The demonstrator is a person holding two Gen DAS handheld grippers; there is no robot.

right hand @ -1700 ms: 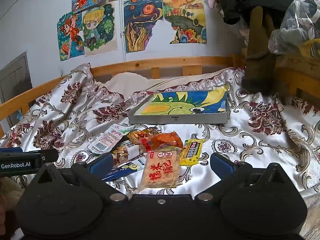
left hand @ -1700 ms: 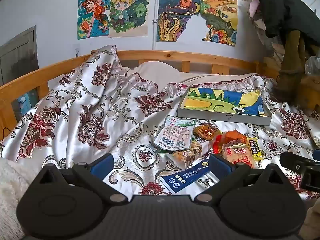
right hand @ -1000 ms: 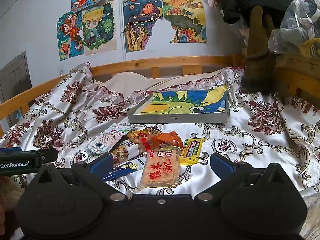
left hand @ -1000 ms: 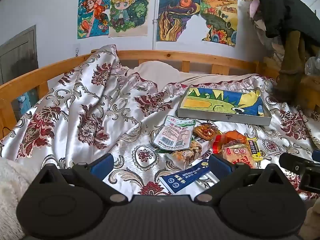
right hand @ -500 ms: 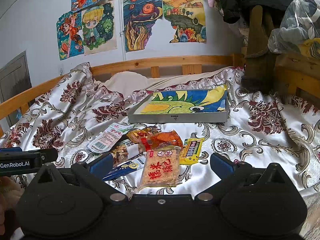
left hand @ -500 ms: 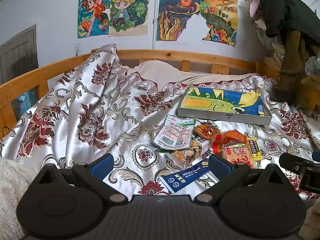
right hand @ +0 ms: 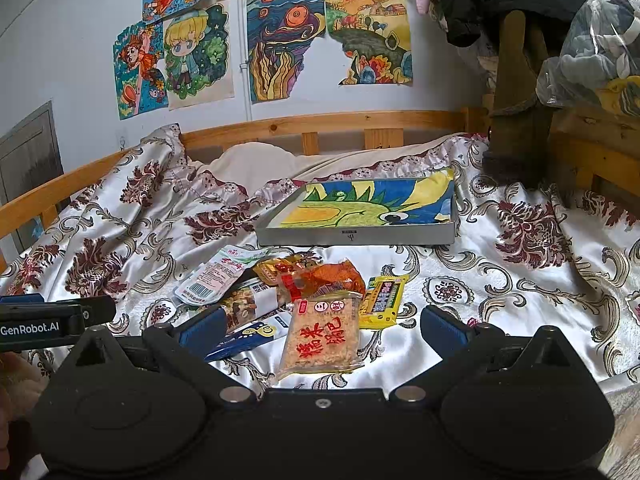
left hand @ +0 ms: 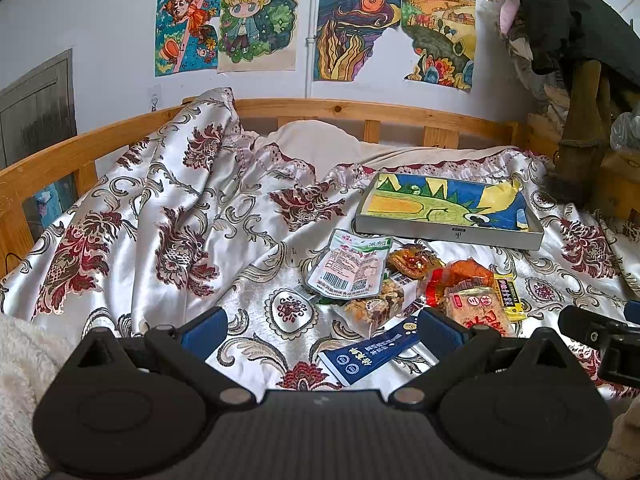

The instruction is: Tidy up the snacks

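Note:
A pile of snack packets lies on the patterned bedspread: a white barcode pouch (left hand: 351,264), a clear nut bar pack (left hand: 378,304), a blue stick pack (left hand: 370,356), an orange-red bag (right hand: 326,274), a rice cake pack with red writing (right hand: 322,334), and a yellow bar (right hand: 382,296). Behind them sits a shallow grey box (left hand: 448,234) lined with a dinosaur drawing, also in the right wrist view (right hand: 356,236). My left gripper (left hand: 320,326) is open and empty, just before the blue pack. My right gripper (right hand: 320,322) is open and empty, with the rice cake pack between its fingers' line.
A wooden bed rail (left hand: 340,110) runs along the back and left. A pillow (left hand: 316,140) lies at the head. A brown boot (right hand: 514,120) and bagged clothes (right hand: 596,52) stand at the right. Drawings hang on the wall. A fleece (left hand: 20,360) lies at lower left.

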